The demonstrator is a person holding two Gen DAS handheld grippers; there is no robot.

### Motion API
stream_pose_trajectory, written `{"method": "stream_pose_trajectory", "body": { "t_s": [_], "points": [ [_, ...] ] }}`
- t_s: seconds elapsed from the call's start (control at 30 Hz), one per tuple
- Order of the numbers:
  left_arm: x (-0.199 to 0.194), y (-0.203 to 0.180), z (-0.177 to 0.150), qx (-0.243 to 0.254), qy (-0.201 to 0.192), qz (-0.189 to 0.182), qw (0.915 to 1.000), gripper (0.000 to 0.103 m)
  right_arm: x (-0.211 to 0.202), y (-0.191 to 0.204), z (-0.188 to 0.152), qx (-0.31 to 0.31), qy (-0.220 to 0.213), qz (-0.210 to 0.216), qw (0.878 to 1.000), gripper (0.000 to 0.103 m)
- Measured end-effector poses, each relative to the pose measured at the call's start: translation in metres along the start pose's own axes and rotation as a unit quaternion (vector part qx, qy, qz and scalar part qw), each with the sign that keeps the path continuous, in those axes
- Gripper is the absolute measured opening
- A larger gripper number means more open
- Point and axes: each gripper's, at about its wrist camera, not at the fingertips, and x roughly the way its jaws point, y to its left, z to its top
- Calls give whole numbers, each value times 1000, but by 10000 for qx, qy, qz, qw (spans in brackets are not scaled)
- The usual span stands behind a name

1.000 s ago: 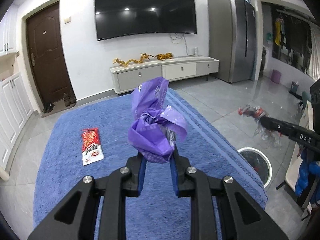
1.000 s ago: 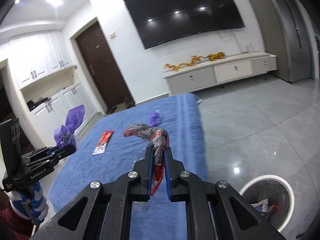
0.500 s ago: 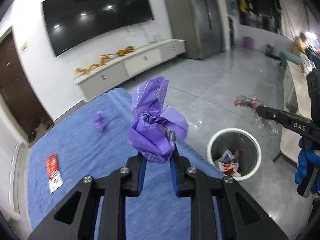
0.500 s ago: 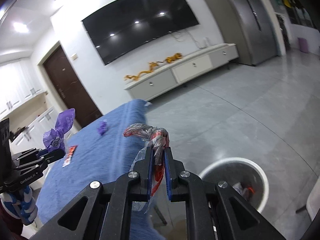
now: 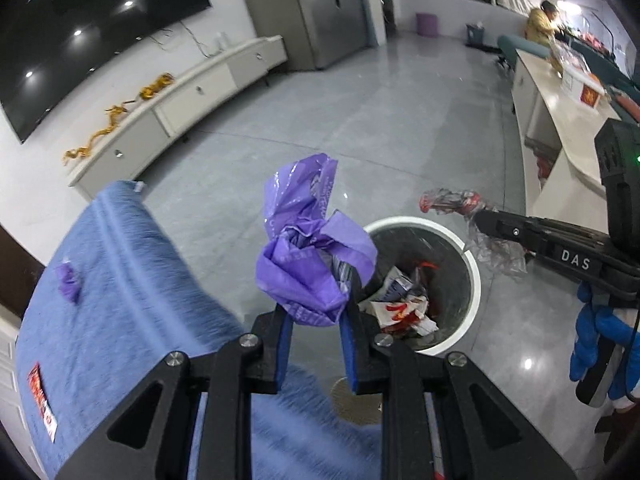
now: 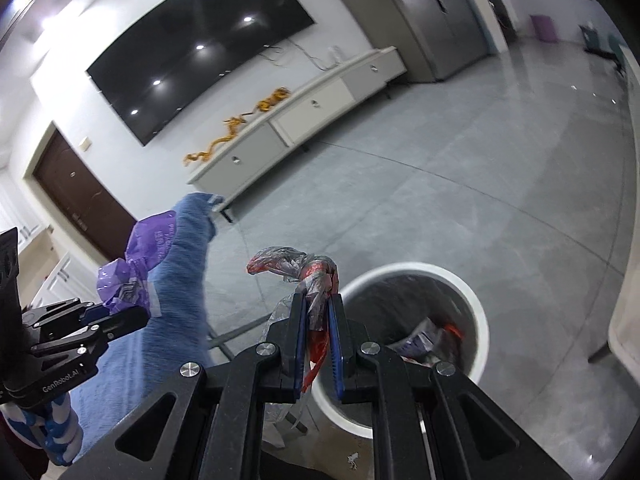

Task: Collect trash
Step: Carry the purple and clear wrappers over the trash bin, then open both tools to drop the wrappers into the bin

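The trash bin (image 5: 472, 276), a round pail with a white rim, stands on the grey tiled floor (image 5: 360, 128) just off the corner of the blue-covered counter (image 5: 120, 300), and it already holds crumpled wrappers in white, red and blue. Over the bin's near-left rim the left gripper (image 5: 314, 322) has its jaws clamped on a crumpled purple plastic bag (image 5: 308, 248), which stands up above the blue pads and overlaps the rim in the left wrist view. To the right of the bin, the right gripper (image 6: 316, 320) has its jaws closed on a twisted clear wrapper with red print (image 6: 312, 280); in its own view the wrapper hangs at the bin's left rim, with a loose tail trailing down between the pads. Seen from the left wrist, that wrapper sits just past the bin's far-right rim. Left of the bin, two pieces still lie on the counter: a small purple scrap (image 5: 69, 280) well in from the edge and a red packet (image 5: 42, 404) at the far left margin. Beyond the bin the floor runs open to a low white TV cabinet (image 5: 180, 92) against the wall, and a pale side table (image 5: 560, 128) borders the bin's right side.
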Motion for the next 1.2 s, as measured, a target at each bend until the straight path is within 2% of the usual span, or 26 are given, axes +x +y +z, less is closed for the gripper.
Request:
{"method": "stream_pose_trajectory", "body": {
  "t_s": [0.3,0.57,0.87,1.1,1.17,1.2],
  "points": [
    [52,-33,15,228,507,-367,9978,21,15,-33,-10,328,218,-292,9988,11],
    [73,-42,20,302,729,-434,9959,21,33,-42,-18,484,392,-425,9972,11],
    [100,-36,34,19,1174,-738,9903,21,59,-50,-21,485,649,-727,9941,11],
    [125,-40,44,-122,1437,-997,9845,26,86,-57,-18,319,933,-1142,9886,12],
    [131,-39,46,-251,1501,-1134,9818,34,89,-60,-19,314,989,-1228,9870,17],
    [134,-38,46,-313,1528,-1202,9804,39,90,-61,-19,303,1010,-1302,9859,28]
  ]
}}
